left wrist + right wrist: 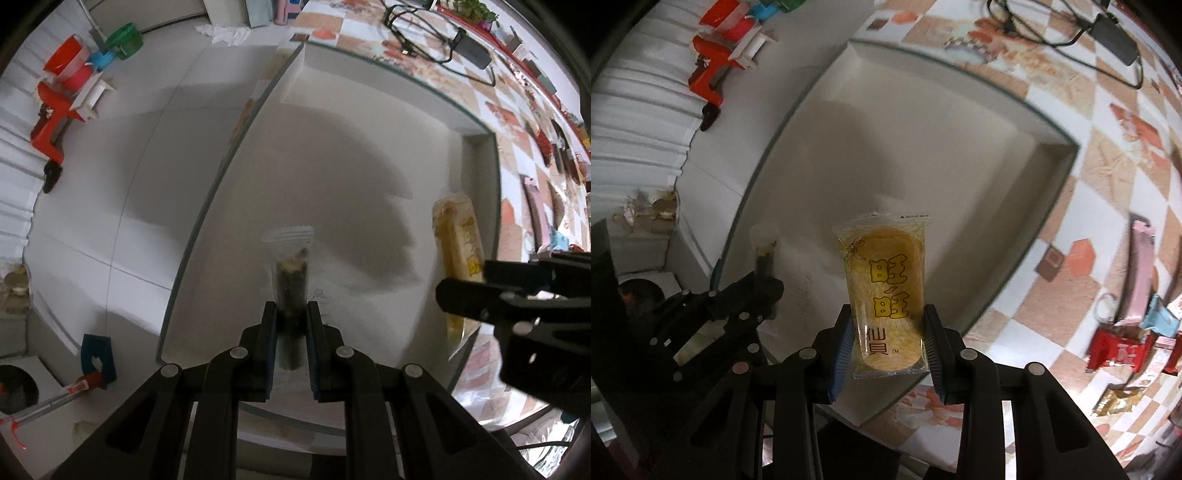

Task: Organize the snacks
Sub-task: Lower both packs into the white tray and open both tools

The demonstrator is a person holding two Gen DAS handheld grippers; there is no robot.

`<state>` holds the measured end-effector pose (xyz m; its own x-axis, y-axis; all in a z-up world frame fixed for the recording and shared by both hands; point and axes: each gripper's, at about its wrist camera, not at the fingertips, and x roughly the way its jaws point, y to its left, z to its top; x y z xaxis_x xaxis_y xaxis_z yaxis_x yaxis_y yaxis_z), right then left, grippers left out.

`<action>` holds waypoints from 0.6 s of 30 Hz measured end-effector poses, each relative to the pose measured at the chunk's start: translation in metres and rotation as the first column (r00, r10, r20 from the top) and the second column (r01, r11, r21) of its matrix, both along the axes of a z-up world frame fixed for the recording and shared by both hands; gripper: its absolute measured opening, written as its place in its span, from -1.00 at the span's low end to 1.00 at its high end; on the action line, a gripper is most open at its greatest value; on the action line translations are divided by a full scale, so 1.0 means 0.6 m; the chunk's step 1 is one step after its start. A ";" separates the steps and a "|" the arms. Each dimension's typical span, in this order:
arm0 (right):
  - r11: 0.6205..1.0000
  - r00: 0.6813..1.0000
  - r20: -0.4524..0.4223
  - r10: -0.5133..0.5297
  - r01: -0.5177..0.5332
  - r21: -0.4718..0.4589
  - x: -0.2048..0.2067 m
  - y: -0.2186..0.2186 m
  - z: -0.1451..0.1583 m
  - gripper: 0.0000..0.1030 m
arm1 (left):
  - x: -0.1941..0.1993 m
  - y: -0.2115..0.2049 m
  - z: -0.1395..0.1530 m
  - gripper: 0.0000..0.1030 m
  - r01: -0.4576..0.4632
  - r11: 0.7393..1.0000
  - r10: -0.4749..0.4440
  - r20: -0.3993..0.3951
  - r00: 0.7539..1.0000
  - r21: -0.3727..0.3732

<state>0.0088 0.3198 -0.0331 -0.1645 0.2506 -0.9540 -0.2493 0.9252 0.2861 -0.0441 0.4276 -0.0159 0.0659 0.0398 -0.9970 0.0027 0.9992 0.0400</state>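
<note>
Left wrist view looks straight down along the left gripper [291, 310], which is clenched on a slim clear snack packet [290, 269] with dark contents and a crimped top edge. Below it lies a shallow white tray [332, 155], bare except for shadows, resting on a table [509, 122] covered with an orange and white checked cloth. At the right edge of this view the right gripper [458, 299] comes in from the side, carrying a yellow packet.

Right wrist view shows that right gripper [886, 325] grasping a yellow rice cracker packet [884, 291] printed with bold characters, jaws partly apart and pressing on the packet's two long sides. The packet hangs over the tray's [1052, 155] near half. More wrapped snacks [1123, 343], red, pink and blue, lie scattered on the table [1071, 92] to the right, well apart from the tray.

The step in hand looks like setting both packets into the tray. To do it well, each packet should probably be lowered until it nearly touches the tray floor, kept well apart from the other, then let go gently so neither slides or lands on top of its neighbour.
</note>
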 end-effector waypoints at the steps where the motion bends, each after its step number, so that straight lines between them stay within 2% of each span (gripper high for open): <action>1: 1.000 1.000 -0.012 0.008 -0.008 -0.006 -0.003 0.005 -0.009 -0.27 | -0.001 0.001 -0.005 -0.69 -0.002 1.000 0.002 -0.008 1.000 -0.001; 7: 0.999 0.998 -0.040 0.039 -0.040 -0.026 -0.013 0.021 -0.031 -0.27 | -0.007 -0.002 -0.015 -0.69 0.005 1.000 -0.005 -0.022 1.000 0.003; 18: 0.997 0.997 -0.052 0.064 -0.066 -0.048 -0.017 0.013 -0.036 -0.27 | -0.006 -0.015 -0.014 -0.68 0.025 1.000 -0.025 -0.012 1.000 0.017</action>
